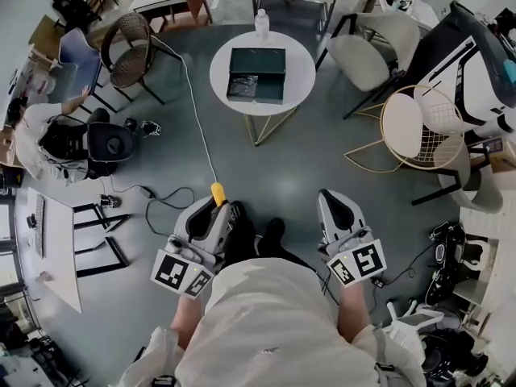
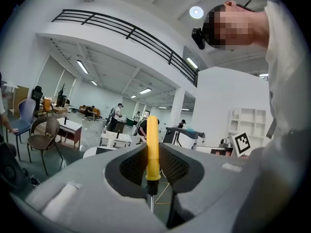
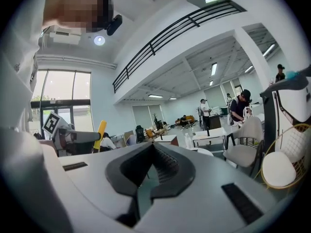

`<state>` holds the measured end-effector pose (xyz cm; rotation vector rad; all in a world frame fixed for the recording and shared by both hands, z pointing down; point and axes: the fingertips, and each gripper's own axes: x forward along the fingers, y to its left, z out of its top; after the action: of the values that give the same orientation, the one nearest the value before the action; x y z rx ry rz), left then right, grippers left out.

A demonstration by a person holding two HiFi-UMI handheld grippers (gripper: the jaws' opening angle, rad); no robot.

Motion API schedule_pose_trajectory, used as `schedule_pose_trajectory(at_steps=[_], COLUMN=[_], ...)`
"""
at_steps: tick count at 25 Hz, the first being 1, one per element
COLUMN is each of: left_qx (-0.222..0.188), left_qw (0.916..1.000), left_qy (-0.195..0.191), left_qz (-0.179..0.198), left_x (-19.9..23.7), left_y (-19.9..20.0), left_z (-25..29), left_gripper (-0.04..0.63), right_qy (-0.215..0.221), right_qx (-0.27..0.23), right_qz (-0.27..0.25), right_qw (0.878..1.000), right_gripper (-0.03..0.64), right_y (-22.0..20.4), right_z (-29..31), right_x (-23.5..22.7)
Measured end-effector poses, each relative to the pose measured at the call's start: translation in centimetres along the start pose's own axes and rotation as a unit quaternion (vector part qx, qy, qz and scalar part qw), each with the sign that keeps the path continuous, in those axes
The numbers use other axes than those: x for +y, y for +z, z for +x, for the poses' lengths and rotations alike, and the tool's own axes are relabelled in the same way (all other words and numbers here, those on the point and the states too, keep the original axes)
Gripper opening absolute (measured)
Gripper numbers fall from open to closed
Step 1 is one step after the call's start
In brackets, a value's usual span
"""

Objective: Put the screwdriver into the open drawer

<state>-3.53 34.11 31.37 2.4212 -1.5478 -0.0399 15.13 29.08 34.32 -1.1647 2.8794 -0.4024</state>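
Note:
A screwdriver with a yellow handle (image 1: 218,193) stands between the jaws of my left gripper (image 1: 211,210), which is shut on it and held close to my body, well short of the table. In the left gripper view the handle (image 2: 152,130) points up and forward from the left gripper (image 2: 153,152), with the metal shaft running down behind the jaws. My right gripper (image 1: 334,206) is shut with nothing in it, its jaw tips meeting (image 3: 152,147). A dark green box with an open drawer (image 1: 256,74) lies on a round white table (image 1: 300,69) ahead.
A clear bottle (image 1: 261,24) stands at the table's far edge. Chairs (image 1: 133,51) (image 1: 423,127) stand on either side of the table. A cable (image 1: 193,111) runs across the grey floor to the left. A person sits at a desk at far left (image 1: 48,139).

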Motion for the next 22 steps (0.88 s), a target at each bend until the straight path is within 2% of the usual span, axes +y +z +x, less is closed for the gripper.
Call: schedule_pose_trajectory(at_steps=[3,12,17,22], left_qx=[0.004,0.012,0.006,-0.011], left_qw=[1.0,0.9999,0.9997,0.9991], left_qy=[-0.001,-0.007,-0.019,-0.04], left_qz=[-0.001,-0.007,-0.014,-0.012], left_x=[-0.2,2.3,5.3,9.5], left_y=[0.0,0.0,0.6,3.1], left_z=[-0.2,1.0,3.3,6.4], left_gripper=[0.081,0.081,0.08,0.08], right_qy=[0.005,0.005,-0.007,-0.025], right_qx=[-0.009,0.006,0.008,0.0], right_qz=[0.018,0.003,-0.015,-0.028], right_qw=[1.0,1.0,1.0,0.999], right_gripper=[0.008,0.008,0.008,0.008], right_y=[0.0,-0.5,0.4,2.6], right_z=[-0.2,2.2,4.9,9.2], right_x=[0.3,0.5,-0.1,-0.4])
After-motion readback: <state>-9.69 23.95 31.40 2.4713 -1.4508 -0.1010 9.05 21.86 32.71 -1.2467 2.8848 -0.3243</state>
